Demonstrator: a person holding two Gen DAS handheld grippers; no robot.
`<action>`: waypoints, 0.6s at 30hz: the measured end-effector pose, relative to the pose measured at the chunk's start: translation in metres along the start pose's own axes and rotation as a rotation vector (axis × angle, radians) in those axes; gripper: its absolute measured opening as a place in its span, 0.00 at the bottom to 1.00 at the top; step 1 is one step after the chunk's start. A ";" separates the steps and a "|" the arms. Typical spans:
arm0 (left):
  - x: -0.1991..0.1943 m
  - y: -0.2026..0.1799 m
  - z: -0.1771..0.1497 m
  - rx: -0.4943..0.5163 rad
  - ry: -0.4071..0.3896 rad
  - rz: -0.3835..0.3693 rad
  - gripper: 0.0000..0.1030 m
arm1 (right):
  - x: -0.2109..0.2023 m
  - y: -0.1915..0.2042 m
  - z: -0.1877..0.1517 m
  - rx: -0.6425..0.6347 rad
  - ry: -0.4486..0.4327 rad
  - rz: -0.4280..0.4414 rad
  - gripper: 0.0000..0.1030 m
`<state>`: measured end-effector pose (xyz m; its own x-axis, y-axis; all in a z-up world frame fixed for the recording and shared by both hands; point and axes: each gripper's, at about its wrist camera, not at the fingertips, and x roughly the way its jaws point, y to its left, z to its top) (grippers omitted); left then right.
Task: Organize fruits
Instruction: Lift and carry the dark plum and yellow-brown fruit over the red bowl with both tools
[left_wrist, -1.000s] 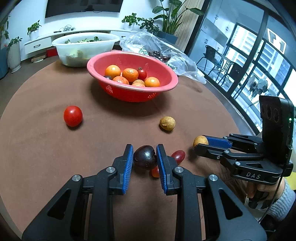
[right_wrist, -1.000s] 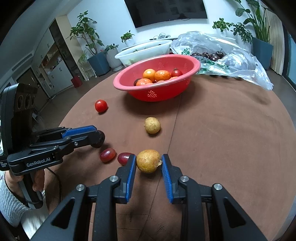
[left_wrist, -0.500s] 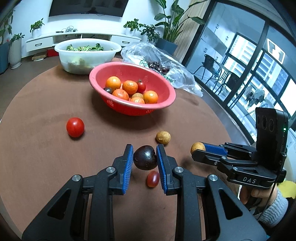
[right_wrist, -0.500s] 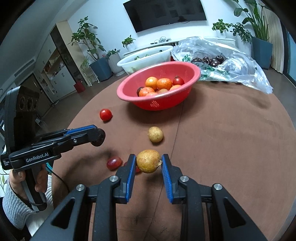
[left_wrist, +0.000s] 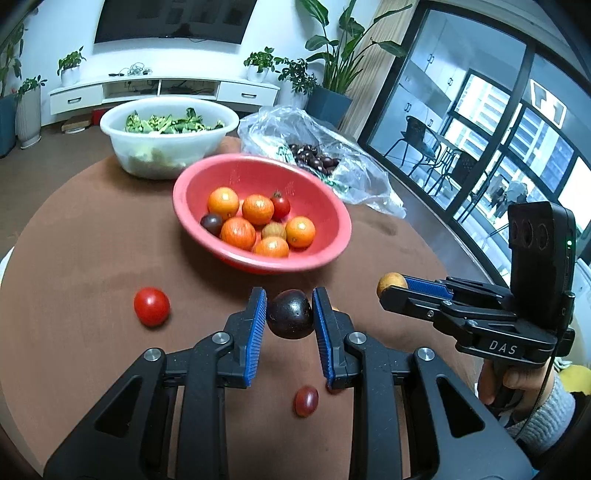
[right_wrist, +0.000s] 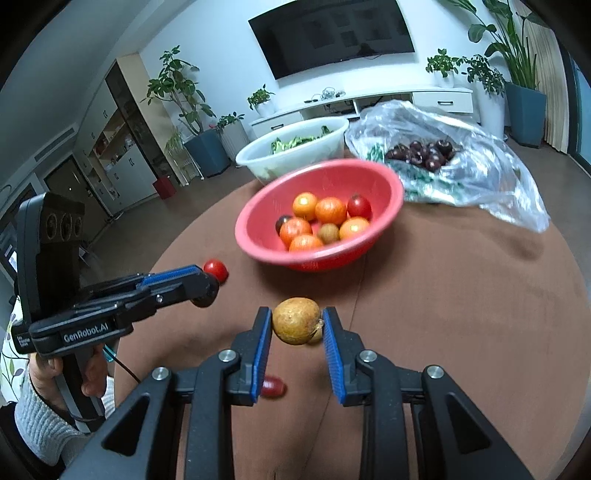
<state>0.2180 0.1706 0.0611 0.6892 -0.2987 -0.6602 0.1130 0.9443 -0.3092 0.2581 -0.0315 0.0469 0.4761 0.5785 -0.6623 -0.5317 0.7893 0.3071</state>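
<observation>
Now the left gripper squeezes a dark plum and the right gripper squeezes a brown fruit — both lifted off the surface, likely headed for the red bowl.

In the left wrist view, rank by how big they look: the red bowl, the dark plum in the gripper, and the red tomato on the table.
1. red bowl
2. dark plum, enlarged by nearness to the camera
3. red tomato

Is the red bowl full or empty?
Partly full. The red bowl holds oranges, a tomato and a few other fruits, with room left.
</observation>
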 end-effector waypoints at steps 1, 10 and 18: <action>0.001 0.001 0.004 0.000 -0.002 -0.001 0.23 | 0.001 -0.001 0.003 0.000 -0.002 0.000 0.30; 0.019 0.006 0.040 0.015 -0.019 0.003 0.23 | 0.019 -0.010 0.037 0.003 -0.018 0.005 0.30; 0.048 0.013 0.065 0.014 -0.009 0.001 0.23 | 0.043 -0.019 0.062 -0.007 -0.017 -0.011 0.30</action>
<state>0.2988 0.1776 0.0701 0.6956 -0.2964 -0.6544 0.1223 0.9465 -0.2986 0.3318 -0.0088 0.0549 0.4933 0.5735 -0.6540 -0.5312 0.7940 0.2956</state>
